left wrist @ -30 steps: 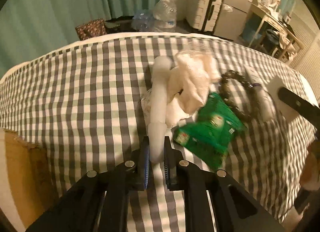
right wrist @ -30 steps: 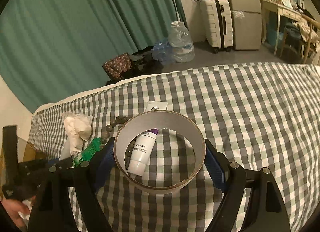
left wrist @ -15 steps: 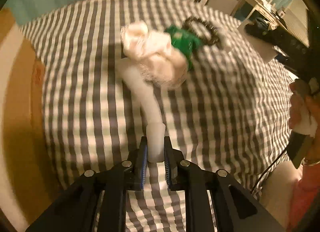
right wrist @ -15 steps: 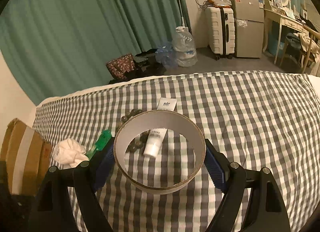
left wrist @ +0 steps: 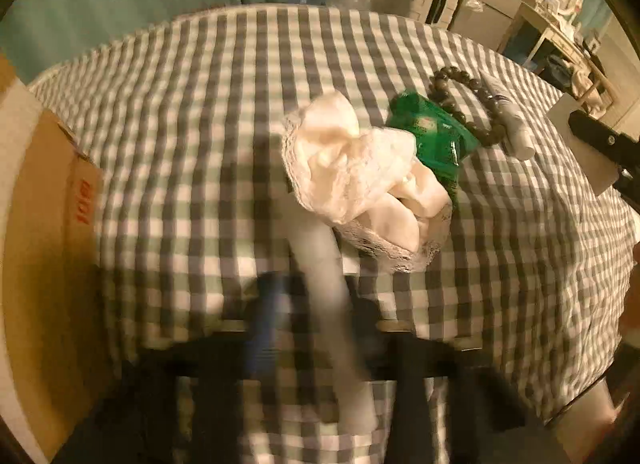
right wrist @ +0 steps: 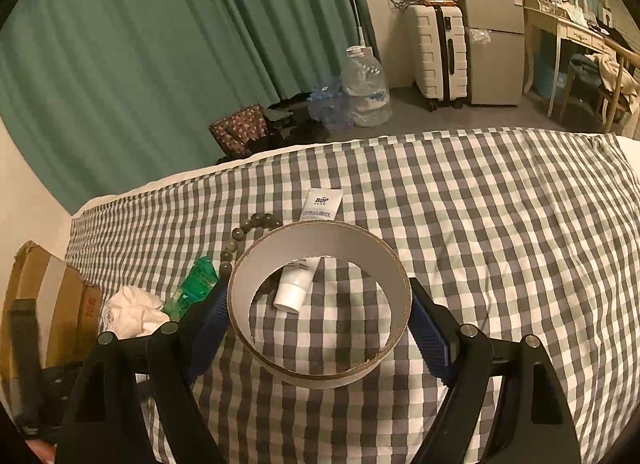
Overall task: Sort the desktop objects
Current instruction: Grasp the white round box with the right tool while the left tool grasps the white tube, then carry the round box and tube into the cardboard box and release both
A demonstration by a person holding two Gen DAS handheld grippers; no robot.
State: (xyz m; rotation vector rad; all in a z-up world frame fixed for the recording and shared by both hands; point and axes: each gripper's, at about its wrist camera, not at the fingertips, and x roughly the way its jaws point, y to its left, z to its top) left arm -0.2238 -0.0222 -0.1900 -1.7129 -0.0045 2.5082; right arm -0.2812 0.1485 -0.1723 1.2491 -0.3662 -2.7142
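Note:
My left gripper (left wrist: 316, 304) is badly blurred; its jaws are closing on a long white tube (left wrist: 320, 264) that runs up to a crumpled white lace cloth (left wrist: 360, 176). Beside the cloth lie a green packet (left wrist: 436, 136), a dark bead bracelet (left wrist: 452, 76) and a small white cream tube (left wrist: 516, 128). My right gripper (right wrist: 320, 312) is shut on a wide cardboard ring (right wrist: 320, 380), held above the checked cloth. Through the ring I see the cream tube (right wrist: 296, 288). The bracelet (right wrist: 244, 228), green packet (right wrist: 192, 288) and white cloth (right wrist: 132, 310) lie to its left.
A white sachet (right wrist: 322, 204) lies beyond the ring. A cardboard box (left wrist: 40, 224) stands off the left edge of the checked bedspread (right wrist: 500, 224). On the floor behind are a water bottle (right wrist: 366, 84), a suitcase (right wrist: 440, 52) and a desk (right wrist: 568, 32).
The left gripper has moved with the white tube still between its jaws, and its view is now blurred. The right gripper holds the ring as before, with the items a little farther off.

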